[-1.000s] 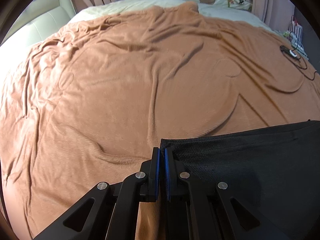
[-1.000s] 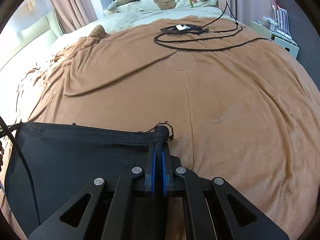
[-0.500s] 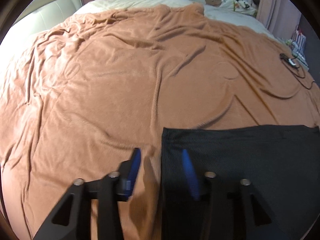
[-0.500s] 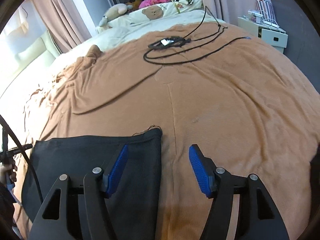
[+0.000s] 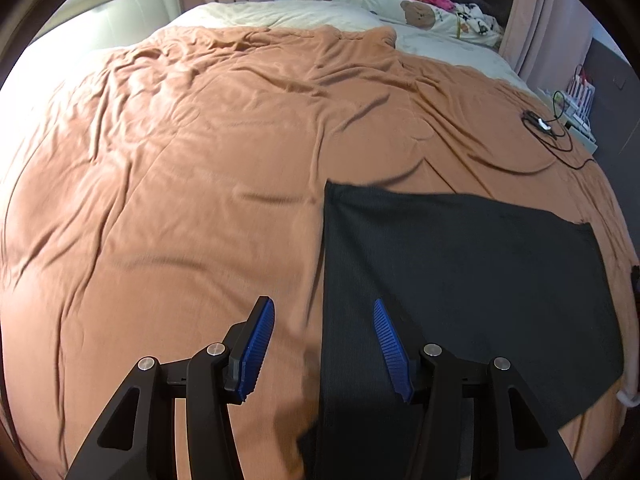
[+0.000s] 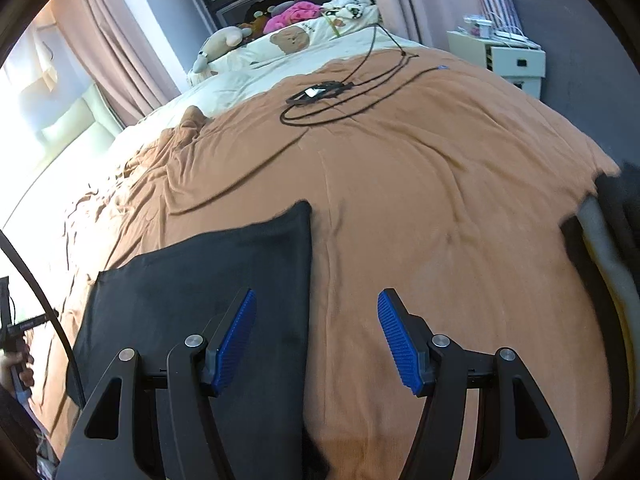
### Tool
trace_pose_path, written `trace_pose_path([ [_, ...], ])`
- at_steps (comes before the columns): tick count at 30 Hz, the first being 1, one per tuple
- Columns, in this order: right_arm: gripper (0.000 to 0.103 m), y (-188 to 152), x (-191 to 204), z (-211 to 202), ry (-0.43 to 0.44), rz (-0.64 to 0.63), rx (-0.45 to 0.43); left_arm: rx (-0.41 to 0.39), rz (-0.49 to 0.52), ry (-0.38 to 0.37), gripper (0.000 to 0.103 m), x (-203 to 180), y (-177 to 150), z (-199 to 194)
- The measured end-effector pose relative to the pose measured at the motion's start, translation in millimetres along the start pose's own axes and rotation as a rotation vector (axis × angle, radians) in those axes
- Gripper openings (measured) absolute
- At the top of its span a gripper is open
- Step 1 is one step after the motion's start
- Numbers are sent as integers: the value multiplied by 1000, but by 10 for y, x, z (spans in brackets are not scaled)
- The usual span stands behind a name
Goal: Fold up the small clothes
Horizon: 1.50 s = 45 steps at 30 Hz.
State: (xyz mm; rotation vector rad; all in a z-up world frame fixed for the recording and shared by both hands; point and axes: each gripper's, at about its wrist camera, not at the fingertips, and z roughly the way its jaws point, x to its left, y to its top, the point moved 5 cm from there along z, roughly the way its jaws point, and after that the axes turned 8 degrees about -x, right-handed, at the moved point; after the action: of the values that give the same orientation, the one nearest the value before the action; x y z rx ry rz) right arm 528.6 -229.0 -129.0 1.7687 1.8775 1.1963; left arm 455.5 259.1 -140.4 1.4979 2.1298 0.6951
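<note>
A black garment point(image 5: 460, 280) lies flat, folded into a rectangle, on the brown blanket point(image 5: 200, 160). My left gripper point(image 5: 322, 304) hovers above its left edge; the jaws are opening, with nothing pressed between the blue pads. In the right wrist view the same garment point(image 6: 200, 272) lies at lower left. My right gripper point(image 6: 316, 294) stands open above its right edge, its left finger over the cloth and its right finger over the bare blanket point(image 6: 440, 200).
A coiled black cable with a small device point(image 6: 320, 94) lies further up the bed. Pillows and plush toys point(image 5: 416, 12) fill the far end. A white nightstand point(image 6: 508, 60) stands at right. Other cloth point(image 6: 600, 240) is piled at the bed's right edge.
Both grippers were shut on the garment's top corners and have let go. Both have opened and drawn back and up, and the garment now lies flat.
</note>
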Motion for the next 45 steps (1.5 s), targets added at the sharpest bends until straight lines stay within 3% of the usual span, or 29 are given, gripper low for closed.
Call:
trace_pose_path([
  [9, 61, -371, 30, -515, 4, 33, 12, 7, -70, -35, 54, 38, -544, -459],
  [20, 61, -732, 9, -887, -8, 95, 34, 85, -214, -84, 50, 139, -1090, -575],
  [26, 61, -891, -45, -968, -15, 174, 50, 128, -272, -113, 33, 154, -1245, -549],
  [36, 61, -1170, -94, -897, 43, 296, 92, 190, -319, -81, 33, 232, -1402, -382],
  [45, 61, -1161, -131, -737, 55, 332, 112, 202, -404, -121, 33, 327, -1497, -283],
])
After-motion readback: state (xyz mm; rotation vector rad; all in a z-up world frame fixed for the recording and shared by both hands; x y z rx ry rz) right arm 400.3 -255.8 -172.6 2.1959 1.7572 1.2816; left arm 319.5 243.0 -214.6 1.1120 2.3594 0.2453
